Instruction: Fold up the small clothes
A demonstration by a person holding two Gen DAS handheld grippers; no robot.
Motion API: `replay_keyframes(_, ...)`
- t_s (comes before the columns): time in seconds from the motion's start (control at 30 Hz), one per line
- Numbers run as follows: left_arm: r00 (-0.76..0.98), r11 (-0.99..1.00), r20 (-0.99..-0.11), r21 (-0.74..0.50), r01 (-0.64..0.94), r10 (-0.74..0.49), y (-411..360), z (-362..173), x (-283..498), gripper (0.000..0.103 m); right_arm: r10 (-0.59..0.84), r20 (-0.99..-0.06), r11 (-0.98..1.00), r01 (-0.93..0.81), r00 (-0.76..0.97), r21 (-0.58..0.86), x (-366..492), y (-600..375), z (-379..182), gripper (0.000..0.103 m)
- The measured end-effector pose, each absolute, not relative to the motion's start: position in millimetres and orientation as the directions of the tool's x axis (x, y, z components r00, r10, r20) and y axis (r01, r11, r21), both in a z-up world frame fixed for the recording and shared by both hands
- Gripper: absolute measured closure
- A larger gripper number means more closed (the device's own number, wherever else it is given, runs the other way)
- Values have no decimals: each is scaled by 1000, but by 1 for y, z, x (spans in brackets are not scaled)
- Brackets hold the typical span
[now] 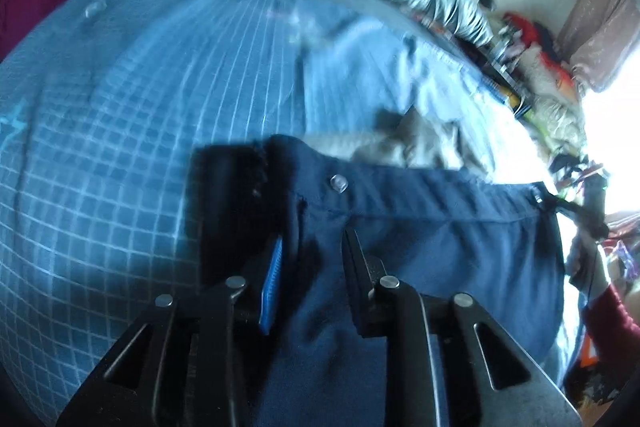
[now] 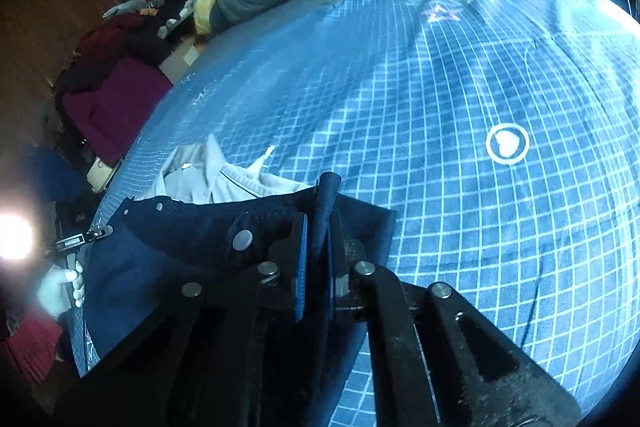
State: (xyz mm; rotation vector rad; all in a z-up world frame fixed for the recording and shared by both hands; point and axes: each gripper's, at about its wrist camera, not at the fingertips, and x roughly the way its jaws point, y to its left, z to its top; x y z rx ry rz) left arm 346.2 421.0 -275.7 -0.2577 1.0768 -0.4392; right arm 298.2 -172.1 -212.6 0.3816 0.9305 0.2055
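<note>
The small dark navy fabric garment with snap buttons (image 1: 420, 227) hangs stretched between both tools above the blue grid-patterned bed sheet (image 2: 460, 107). The right tool (image 2: 316, 223) is pinching one waistband corner. The left tool (image 1: 308, 251) sits spread around the opposite edge.

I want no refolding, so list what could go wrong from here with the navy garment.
1. The left gripper has its jaws apart around the navy garment, so that corner may drop.
2. The right gripper pinches only a bunched edge, which may slip.
3. The grey garment lies just beyond the waistband and may get dragged along.
</note>
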Motion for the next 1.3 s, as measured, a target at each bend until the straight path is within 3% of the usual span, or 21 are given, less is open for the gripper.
replay_keyframes(0.07, 400, 875, -778, -432, 217, -484, 424, -288, 351, 75, 318, -791, 926, 7, 522, 377, 305, -164, -235, 95)
replay_keyframes(0.17, 402, 868, -771, -463, 179, -494, 432, -283, 348, 77, 298, -792, 930, 25, 533, 366, 306, -166, -237, 88)
replay_keyframes(0.23, 415, 877, -773, -436, 201, -479, 430, -268, 333, 69, 205, -799, 959, 46, 565, 279, 297, -169, -217, 63)
replay_keyframes(0.27, 425, 877, -768, -422, 229, -480, 428, -259, 322, 67, 175, -786, 969, 39, 593, 245, 289, -167, -202, 60)
replay_keyframes(0.33, 454, 880, -754, -388, 275, -475, 425, -240, 294, 62, 193, -743, 970, -13, 640, 241, 265, -154, -174, 61)
replay_keyframes(0.43, 442, 819, -693, -439, 368, -570, 415, -225, 246, 53, 353, -710, 934, -188, 609, 304, 221, -105, -164, 61)
replay_keyframes(0.57, 386, 874, -787, -396, 281, -481, 424, -266, 210, 50, 432, -786, 892, -334, 441, 303, 175, -35, -207, 59)
replay_keyframes(0.6, 406, 888, -789, -400, 228, -460, 444, -277, 202, 63, 412, -801, 900, -330, 435, 284, 165, -29, -217, 55)
replay_keyframes(0.63, 440, 878, -763, -444, 176, -474, 469, -281, 193, 85, 409, -793, 904, -320, 451, 284, 157, -30, -221, 51)
replay_keyframes(0.7, 476, 871, -758, -490, 38, -446, 511, -285, 178, 97, 436, -778, 898, -283, 453, 338, 146, -38, -223, 49)
replay_keyframes(0.77, 520, 908, -794, -412, -76, -316, 539, -281, 157, 81, 430, -778, 902, -257, 459, 347, 134, -46, -225, 48)
replay_keyframes(0.87, 548, 886, -787, -434, -166, -283, 564, -273, 132, 79, 399, -784, 917, -209, 475, 340, 117, -56, -223, 38)
replay_keyframes(0.9, 554, 883, -784, -437, -171, -280, 560, -266, 125, 67, 386, -787, 922, -191, 482, 336, 111, -58, -223, 33)
replay_keyframes(0.93, 564, 875, -766, -462, -149, -308, 554, -259, 118, 58, 372, -789, 928, -170, 489, 333, 105, -60, -222, 30)
replay_keyframes(1.03, 593, 794, -649, -607, -25, -477, 516, -243, 105, 50, 371, -784, 926, -130, 497, 356, 97, -61, -226, 25)
replay_keyframes(1.13, 604, 687, -563, -726, -35, -564, 500, -260, 108, 48, 352, -784, 933, -129, 512, 335, 92, -56, -227, 19)
replay_keyframes(1.3, 634, 638, -569, -755, -151, -523, 482, -300, 116, 51, 346, -788, 937, -142, 510, 319, 91, -58, -229, 15)
